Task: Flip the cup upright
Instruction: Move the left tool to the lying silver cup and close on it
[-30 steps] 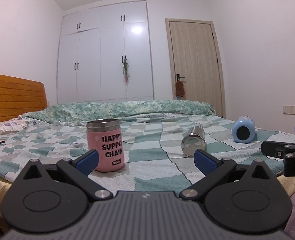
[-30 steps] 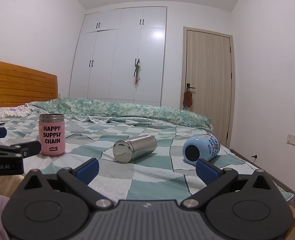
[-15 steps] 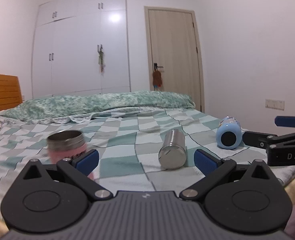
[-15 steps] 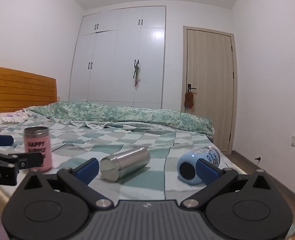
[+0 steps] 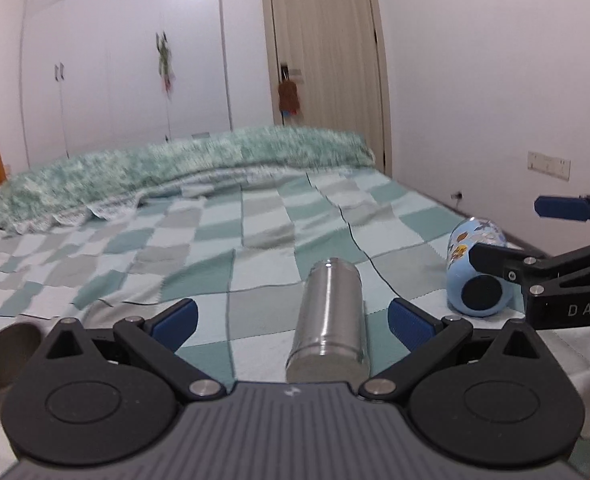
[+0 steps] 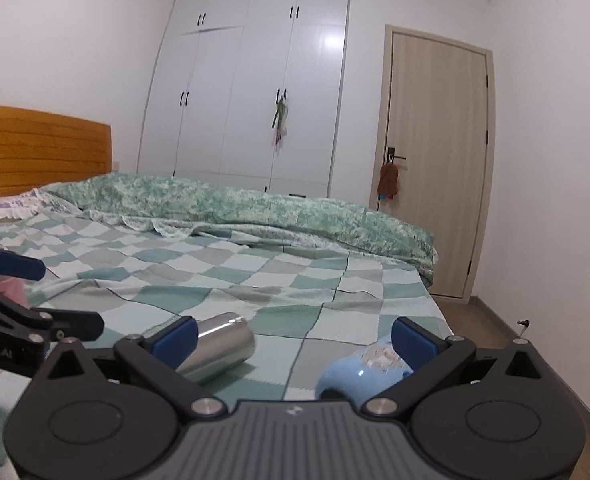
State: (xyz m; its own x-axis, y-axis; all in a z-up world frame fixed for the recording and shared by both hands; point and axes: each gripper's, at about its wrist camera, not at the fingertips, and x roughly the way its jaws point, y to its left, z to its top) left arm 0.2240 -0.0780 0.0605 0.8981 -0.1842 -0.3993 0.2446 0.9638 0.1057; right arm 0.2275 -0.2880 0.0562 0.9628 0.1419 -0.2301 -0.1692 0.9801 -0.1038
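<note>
A steel cup (image 5: pixel 329 320) lies on its side on the checked bedspread, pointing away from me, between the open fingers of my left gripper (image 5: pixel 293 318). A light blue cup (image 5: pixel 475 268) with cartoon prints lies on its side to the right. In the right wrist view the blue cup (image 6: pixel 361 372) lies just ahead of my open right gripper (image 6: pixel 293 336), by the right finger, and the steel cup (image 6: pixel 221 346) lies behind the left finger. Both grippers are empty. The right gripper shows at the right edge of the left wrist view (image 5: pixel 551 240).
A pink cup stands upright at the far left; only its steel lid (image 5: pixel 7 354) shows in the left wrist view. The bed's right edge (image 6: pixel 435 304) drops to the floor by the wall. A folded green quilt (image 6: pixel 255 208) lies across the far side.
My left gripper has swung right and closer, from the pink cup to the steel cup, which now lies between its fingers. My right gripper has moved in and down toward the blue cup.
</note>
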